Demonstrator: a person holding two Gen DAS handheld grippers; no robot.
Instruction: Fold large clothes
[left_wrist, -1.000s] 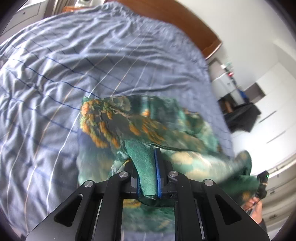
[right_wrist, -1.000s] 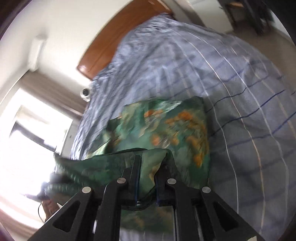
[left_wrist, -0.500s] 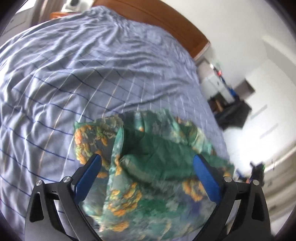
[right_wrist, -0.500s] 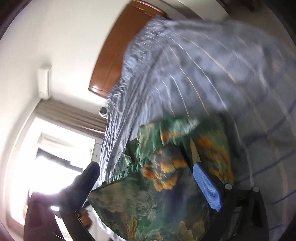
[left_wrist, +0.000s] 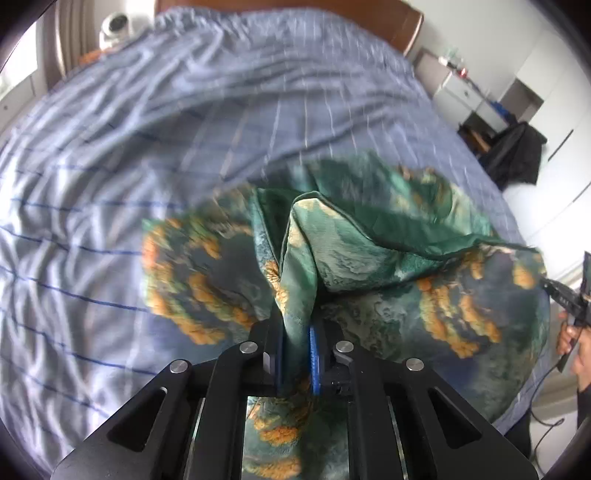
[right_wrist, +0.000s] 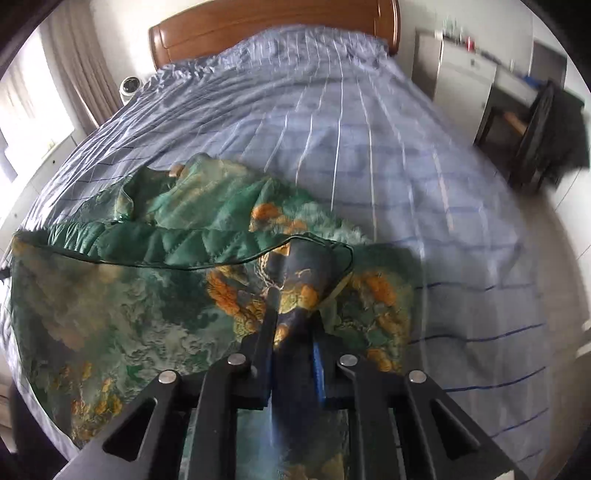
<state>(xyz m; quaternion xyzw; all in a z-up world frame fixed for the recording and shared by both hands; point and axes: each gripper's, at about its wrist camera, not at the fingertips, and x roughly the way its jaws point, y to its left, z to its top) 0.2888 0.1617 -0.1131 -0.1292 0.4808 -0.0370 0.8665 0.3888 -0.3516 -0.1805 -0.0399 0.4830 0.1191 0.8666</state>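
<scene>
The left gripper (left_wrist: 297, 354) is matte black, with angular cut-out arms, four round silver screws and blue pads on its fingers (left_wrist: 314, 354). The right gripper (right_wrist: 293, 363) is built alike, one blue pad showing. At the left view's right edge, a bare-skinned hand (left_wrist: 576, 345).

We see a bed under a blue checked sheet (right_wrist: 369, 155) (creased toward the window side), with a wooden headboard (right_wrist: 273, 26) behind it. Beside the bed's far left corner stands a small white camera (right_wrist: 130, 87). At right are a white cabinet (right_wrist: 461, 85) and a chair draped with dark clothing (right_wrist: 554, 122).
</scene>
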